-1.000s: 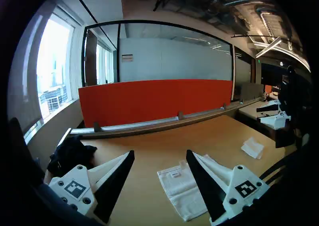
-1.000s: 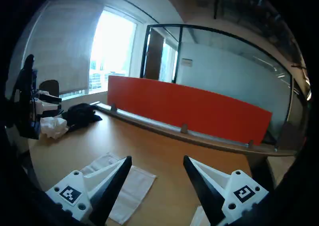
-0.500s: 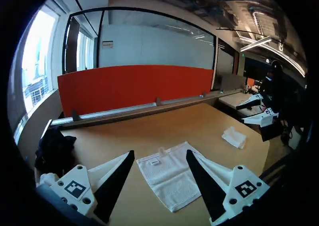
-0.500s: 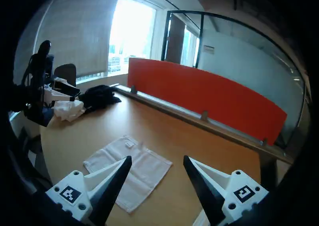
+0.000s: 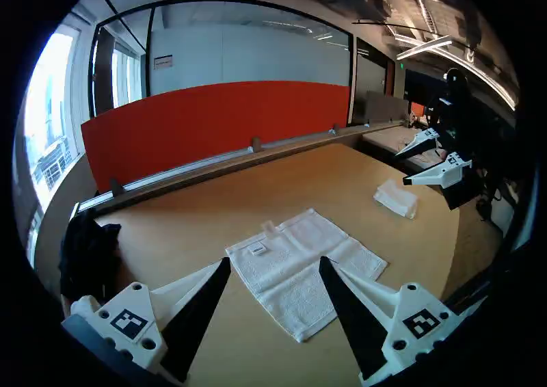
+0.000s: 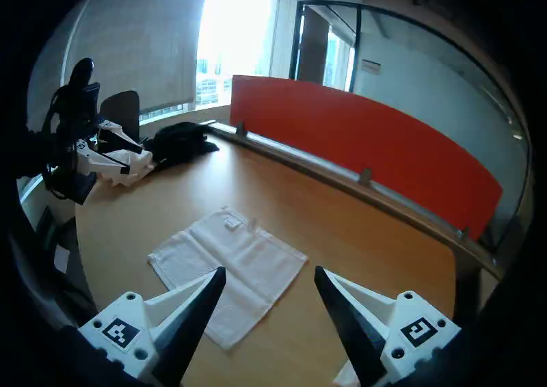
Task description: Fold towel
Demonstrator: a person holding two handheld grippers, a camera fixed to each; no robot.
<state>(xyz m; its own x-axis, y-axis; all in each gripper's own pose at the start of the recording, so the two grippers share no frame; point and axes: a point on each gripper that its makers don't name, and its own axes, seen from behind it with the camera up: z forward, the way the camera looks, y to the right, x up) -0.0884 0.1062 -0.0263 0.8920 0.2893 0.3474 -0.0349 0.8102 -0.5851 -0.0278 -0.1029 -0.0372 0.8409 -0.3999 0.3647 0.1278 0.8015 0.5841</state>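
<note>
We had both the left gripper [image 5: 273, 260] and right gripper [image 6: 268, 269] spread wide and empty, the flat white terry towel [image 5: 295, 256] lying on the tan wooden table [image 5: 205, 209] just ahead, between the fingertips. Folding looked unstarted; next we would need to pinch one edge's corners.

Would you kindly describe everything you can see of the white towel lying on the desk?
The white towel looks like terry cloth. It is rectangular and lies spread flat and unfolded on the wooden table. A small label sits near the middle of one edge, with a short loop beside it. Only the table appears to touch it; the left gripper and the right gripper are open above it.
</note>
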